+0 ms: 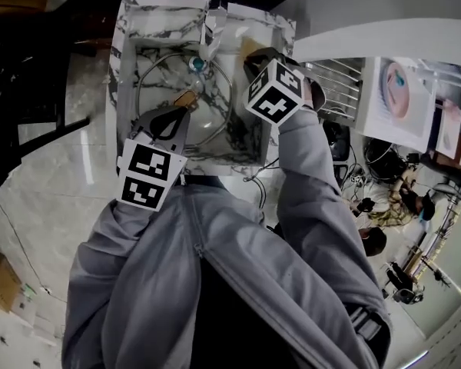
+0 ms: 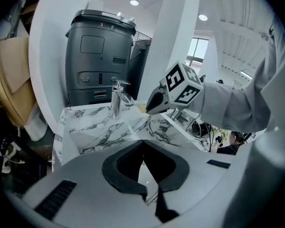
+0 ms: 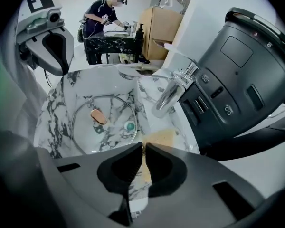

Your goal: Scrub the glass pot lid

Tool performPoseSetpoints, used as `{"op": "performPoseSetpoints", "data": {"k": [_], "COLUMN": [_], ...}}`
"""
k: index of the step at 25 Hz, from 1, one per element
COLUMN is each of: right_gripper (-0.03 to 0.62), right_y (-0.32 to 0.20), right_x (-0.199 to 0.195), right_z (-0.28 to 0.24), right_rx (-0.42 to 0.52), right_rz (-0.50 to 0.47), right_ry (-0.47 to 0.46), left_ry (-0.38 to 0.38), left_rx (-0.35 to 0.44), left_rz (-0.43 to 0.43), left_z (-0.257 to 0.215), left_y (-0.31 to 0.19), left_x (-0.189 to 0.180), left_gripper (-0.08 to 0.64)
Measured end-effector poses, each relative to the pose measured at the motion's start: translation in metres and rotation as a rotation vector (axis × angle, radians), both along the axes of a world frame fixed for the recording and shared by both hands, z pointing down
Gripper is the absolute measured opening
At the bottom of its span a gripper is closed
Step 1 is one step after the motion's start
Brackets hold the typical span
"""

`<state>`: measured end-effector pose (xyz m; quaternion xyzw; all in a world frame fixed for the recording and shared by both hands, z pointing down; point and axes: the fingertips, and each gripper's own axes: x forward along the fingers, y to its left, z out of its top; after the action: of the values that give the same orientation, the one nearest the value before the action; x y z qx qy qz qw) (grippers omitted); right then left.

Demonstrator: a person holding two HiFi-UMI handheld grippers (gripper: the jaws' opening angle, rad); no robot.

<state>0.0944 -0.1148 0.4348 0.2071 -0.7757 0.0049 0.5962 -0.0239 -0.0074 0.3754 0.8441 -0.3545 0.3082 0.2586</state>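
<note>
Glass pot lid (image 1: 212,112) lying in sink (image 1: 120,75), knob (image 1: 186,98) up; left gripper (image 2: 152,199) clenched, right gripper (image 3: 143,149) pinching sponge (image 3: 161,137).

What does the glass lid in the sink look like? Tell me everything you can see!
The glass pot lid is round and see-through, with a thin shiny metal rim and a small copper-coloured knob on top. The marble pattern under it shows through. It lies knob-up inside the marble sink, seemingly a little tilted. The yellowish sponge pinched in the right tongs is off to the side, not touching it.
</note>
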Motion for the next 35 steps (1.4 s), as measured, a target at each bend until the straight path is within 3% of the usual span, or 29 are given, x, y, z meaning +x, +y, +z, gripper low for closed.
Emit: {"op": "performPoseSetpoints", "data": {"k": [12, 17, 18, 19, 20, 21, 26, 30, 35], "right_gripper": [0.043, 0.046, 0.064, 0.131, 0.187, 0.194, 0.195, 0.192, 0.096], "right_y": [-0.073, -0.075, -0.075, -0.075, -0.074, -0.074, -0.061, -0.024, 0.021], "right_x": [0.012, 0.011, 0.009, 0.008, 0.008, 0.008, 0.008, -0.006, -0.017], "right_z": [0.058, 0.061, 0.057, 0.053, 0.048, 0.041, -0.017, -0.078, -0.161], "right_rx": [-0.005, 0.017, 0.031, 0.047, 0.067, 0.095, 0.281, 0.435, 0.643], "right_rz": [-0.106, -0.098, -0.085, -0.068, -0.048, -0.025, 0.107, 0.196, 0.315], "right_ry": [0.129, 0.116, 0.101, 0.081, 0.063, 0.046, -0.084, -0.217, -0.345], "left_ry": [-0.037, -0.032, -0.029, -0.027, -0.024, -0.022, 0.002, 0.046, 0.123], "left_rx": [-0.036, -0.049, -0.047, -0.045, -0.043, -0.04, -0.006, 0.082, 0.214], "left_rz": [-0.042, -0.045, -0.045, -0.042, -0.038, -0.032, -0.017, -0.033, -0.061], "left_z": [0.019, 0.021, 0.02, 0.019, 0.018, 0.017, 0.004, -0.025, -0.078], "left_y": [-0.037, -0.042, -0.043, -0.044, -0.044, -0.044, -0.039, -0.034, -0.027], "left_x": [-0.009, -0.009, -0.009, -0.008, -0.006, -0.005, 0.003, 0.007, 0.016], "left_gripper": [0.014, 0.014, 0.014, 0.014, 0.014, 0.014, 0.014, 0.014, 0.014]}}
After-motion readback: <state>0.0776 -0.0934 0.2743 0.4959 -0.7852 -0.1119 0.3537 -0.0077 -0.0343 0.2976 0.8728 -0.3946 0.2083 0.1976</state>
